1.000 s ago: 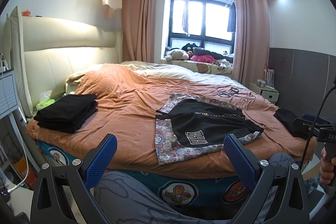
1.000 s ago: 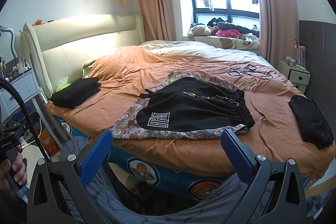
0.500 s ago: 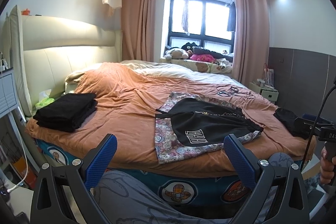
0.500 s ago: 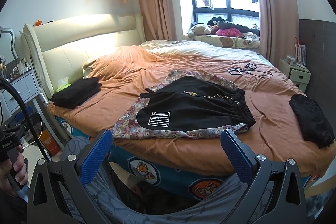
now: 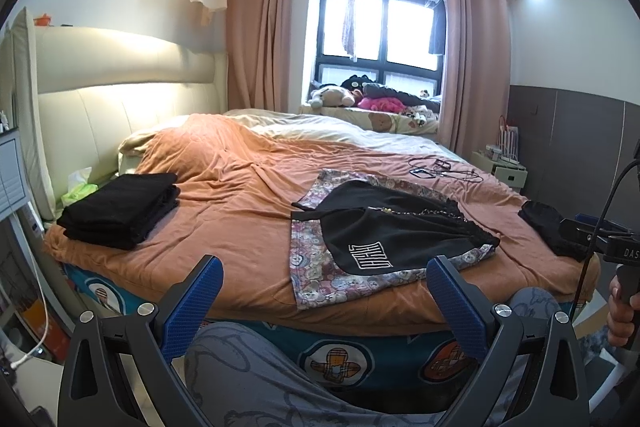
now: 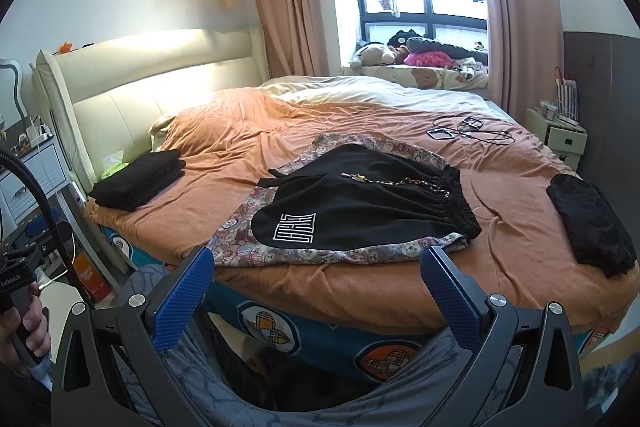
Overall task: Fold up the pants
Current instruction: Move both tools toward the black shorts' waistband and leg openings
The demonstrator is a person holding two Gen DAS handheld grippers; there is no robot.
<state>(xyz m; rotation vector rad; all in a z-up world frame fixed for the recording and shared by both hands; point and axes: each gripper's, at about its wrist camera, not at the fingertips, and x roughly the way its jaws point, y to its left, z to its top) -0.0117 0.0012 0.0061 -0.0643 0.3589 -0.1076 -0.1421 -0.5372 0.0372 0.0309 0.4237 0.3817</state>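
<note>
Black pants (image 5: 396,227) with a white logo and a gathered waistband lie spread on a bear-print cloth (image 5: 320,279) near the bed's front edge; they also show in the right wrist view (image 6: 360,203). My left gripper (image 5: 324,299) is open and empty, held back from the bed over my knees. My right gripper (image 6: 316,291) is open and empty, also short of the bed edge. A folded black stack (image 5: 120,207) lies at the bed's left. Another black garment (image 6: 588,223) lies at the bed's right.
The bed has an orange blanket (image 5: 240,195) and a cream headboard (image 5: 112,99). Cables and glasses (image 6: 464,131) lie at the far right of the blanket. A nightstand (image 6: 560,139) stands by the right wall. Plush toys (image 5: 348,95) sit on the window ledge.
Both views have shifted only slightly. The pants and the other clothes have not moved. Both grippers stay open.
</note>
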